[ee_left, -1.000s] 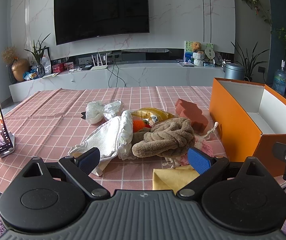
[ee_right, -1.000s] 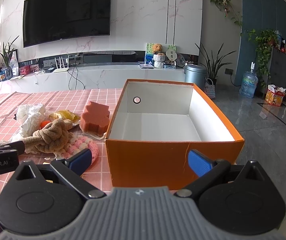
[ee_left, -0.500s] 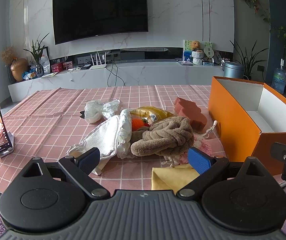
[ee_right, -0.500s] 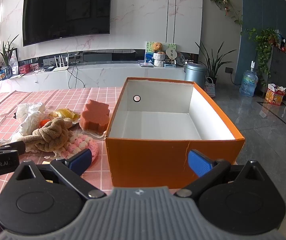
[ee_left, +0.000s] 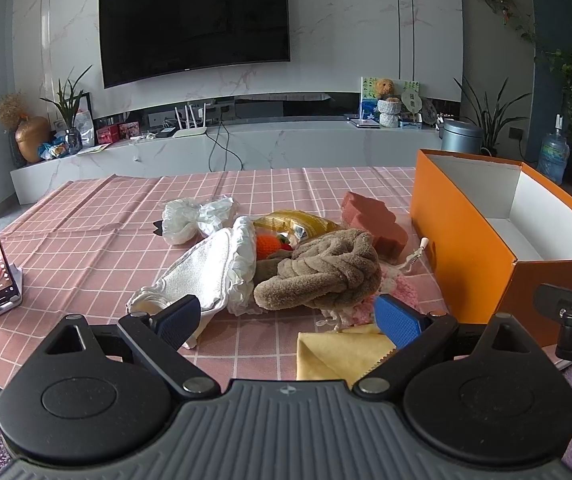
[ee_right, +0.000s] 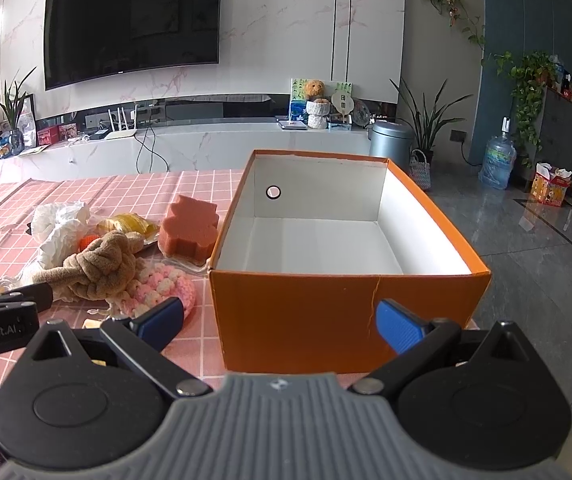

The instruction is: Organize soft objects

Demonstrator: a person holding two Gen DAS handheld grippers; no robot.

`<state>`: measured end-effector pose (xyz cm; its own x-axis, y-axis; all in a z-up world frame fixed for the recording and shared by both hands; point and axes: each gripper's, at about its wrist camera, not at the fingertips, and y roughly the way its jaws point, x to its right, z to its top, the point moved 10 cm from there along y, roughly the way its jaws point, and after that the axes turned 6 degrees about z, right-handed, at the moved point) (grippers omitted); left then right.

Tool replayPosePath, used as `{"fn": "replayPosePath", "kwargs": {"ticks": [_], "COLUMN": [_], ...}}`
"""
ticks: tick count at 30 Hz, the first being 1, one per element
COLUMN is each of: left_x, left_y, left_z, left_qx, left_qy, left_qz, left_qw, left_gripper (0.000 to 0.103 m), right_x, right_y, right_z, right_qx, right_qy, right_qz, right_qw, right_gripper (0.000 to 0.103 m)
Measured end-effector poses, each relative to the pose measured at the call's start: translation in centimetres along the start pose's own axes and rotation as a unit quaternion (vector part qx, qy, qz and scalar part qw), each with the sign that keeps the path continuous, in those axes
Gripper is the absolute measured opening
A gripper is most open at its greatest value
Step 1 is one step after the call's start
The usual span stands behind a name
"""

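Lying in a heap on the pink checked tablecloth [ee_left: 86, 240] are a brown knotted plush rope [ee_left: 318, 272], a white frilly cloth [ee_left: 210, 272], a pink crocheted piece [ee_right: 158, 288], a reddish sponge [ee_left: 374, 224] and a folded yellow cloth [ee_left: 338, 354]. The heap sits just left of an open orange box [ee_right: 326, 320] with a bare white inside. The left gripper [ee_left: 288, 318] hangs spread wide before the heap, holding nothing. The right gripper [ee_right: 282, 322] is likewise spread wide and empty, facing the box's near wall.
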<state>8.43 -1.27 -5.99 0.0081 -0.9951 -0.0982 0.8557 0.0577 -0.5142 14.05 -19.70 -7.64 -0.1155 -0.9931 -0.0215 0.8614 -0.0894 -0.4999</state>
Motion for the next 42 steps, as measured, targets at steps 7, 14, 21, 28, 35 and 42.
{"fn": "replayPosePath", "kwargs": {"ticks": [7,14,21,28,35,42], "left_x": [0.3,-2.4,-3.8,-4.7,-6.4,-7.3], "left_y": [0.0,0.6,1.1,3.5,7.5,11.4], "left_z": [-0.3,-0.5,1.2,1.8,1.7,0.3], "left_qx": [-0.012,-0.036,-0.031,-0.047,-0.074,-0.122], "left_qy": [-0.006,-0.036,-0.036,-0.026,-0.003,0.045], "left_qz": [-0.038,-0.055,-0.069,-0.086,-0.107,-0.114], "left_qw": [0.9992,0.9971,0.9965,0.9949,0.9915,0.9849], "left_gripper": [0.098,0.096,0.092,0.083,0.059,0.055], "right_x": [-1.0,-4.2,-7.4,-10.7,-13.9,-17.4], "right_y": [0.5,0.0,-0.4,1.6,6.3,11.5], "right_z": [-0.2,0.3,2.4,5.1,6.0,5.3], "right_qx": [-0.011,0.005,0.029,0.031,-0.025,-0.118], "right_qy": [-0.009,-0.060,-0.112,-0.168,-0.236,-0.267], "right_qz": [0.025,0.066,0.109,0.152,0.208,0.254], "right_qw": [1.000,0.996,0.987,0.973,0.949,0.922], "right_gripper": [0.101,0.100,0.090,0.078,0.076,0.058]}}
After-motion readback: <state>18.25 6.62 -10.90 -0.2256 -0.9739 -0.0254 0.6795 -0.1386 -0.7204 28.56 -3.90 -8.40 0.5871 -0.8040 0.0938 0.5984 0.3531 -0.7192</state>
